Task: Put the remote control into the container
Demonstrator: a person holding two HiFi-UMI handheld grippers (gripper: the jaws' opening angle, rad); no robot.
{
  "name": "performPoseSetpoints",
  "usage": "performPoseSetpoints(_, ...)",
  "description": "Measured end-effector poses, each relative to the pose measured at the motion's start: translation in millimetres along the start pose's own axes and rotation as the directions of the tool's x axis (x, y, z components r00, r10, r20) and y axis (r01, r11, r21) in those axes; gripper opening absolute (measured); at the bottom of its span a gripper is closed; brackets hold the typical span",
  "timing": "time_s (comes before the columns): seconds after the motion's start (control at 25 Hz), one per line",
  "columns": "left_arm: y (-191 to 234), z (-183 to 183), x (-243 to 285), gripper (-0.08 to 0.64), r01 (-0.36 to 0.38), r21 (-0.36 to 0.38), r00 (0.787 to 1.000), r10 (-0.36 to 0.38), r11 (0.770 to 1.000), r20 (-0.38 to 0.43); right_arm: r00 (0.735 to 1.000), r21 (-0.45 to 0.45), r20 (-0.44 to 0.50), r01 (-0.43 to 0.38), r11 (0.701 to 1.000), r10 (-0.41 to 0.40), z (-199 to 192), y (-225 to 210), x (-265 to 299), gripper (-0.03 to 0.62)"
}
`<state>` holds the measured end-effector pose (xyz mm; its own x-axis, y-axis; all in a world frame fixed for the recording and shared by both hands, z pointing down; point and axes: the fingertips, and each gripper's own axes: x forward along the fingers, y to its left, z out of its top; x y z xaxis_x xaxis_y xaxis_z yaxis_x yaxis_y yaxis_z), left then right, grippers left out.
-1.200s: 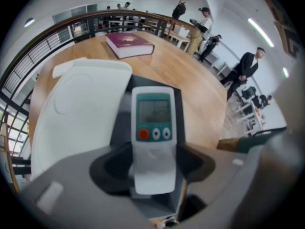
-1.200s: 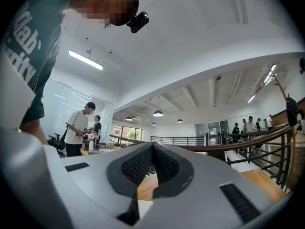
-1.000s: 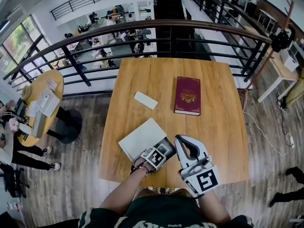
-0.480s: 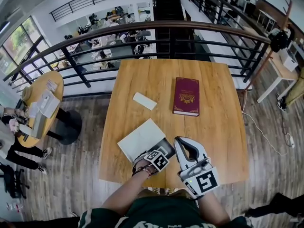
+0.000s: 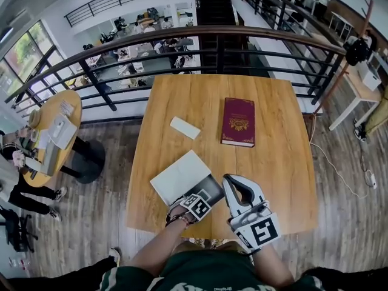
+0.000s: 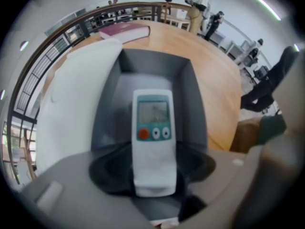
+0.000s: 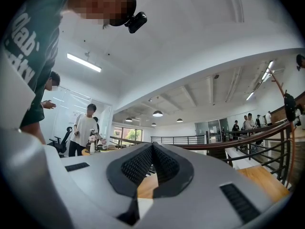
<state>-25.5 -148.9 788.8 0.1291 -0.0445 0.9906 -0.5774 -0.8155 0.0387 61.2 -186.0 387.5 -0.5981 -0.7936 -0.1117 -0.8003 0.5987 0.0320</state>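
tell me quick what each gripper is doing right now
Left gripper: shut on the remote control, held at the open grey container.
Right gripper: shut, nothing between its jaws.

The remote control (image 6: 152,132) has its near end hidden between the left gripper's (image 6: 152,173) jaws; from the head view that gripper covers it and the container's (image 5: 213,185) near end
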Motion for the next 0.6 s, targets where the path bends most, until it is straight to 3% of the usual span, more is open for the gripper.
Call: performPoseSetpoints(0.6, -0.7, 1.6, 0.1, 0.282, 0.027, -0.014, 0.999, -0.027, 1.0, 0.032, 1.0, 0.006, -0.002, -0.02, 1.0, 0.02, -4.2, 7.3, 4.3, 0.015)
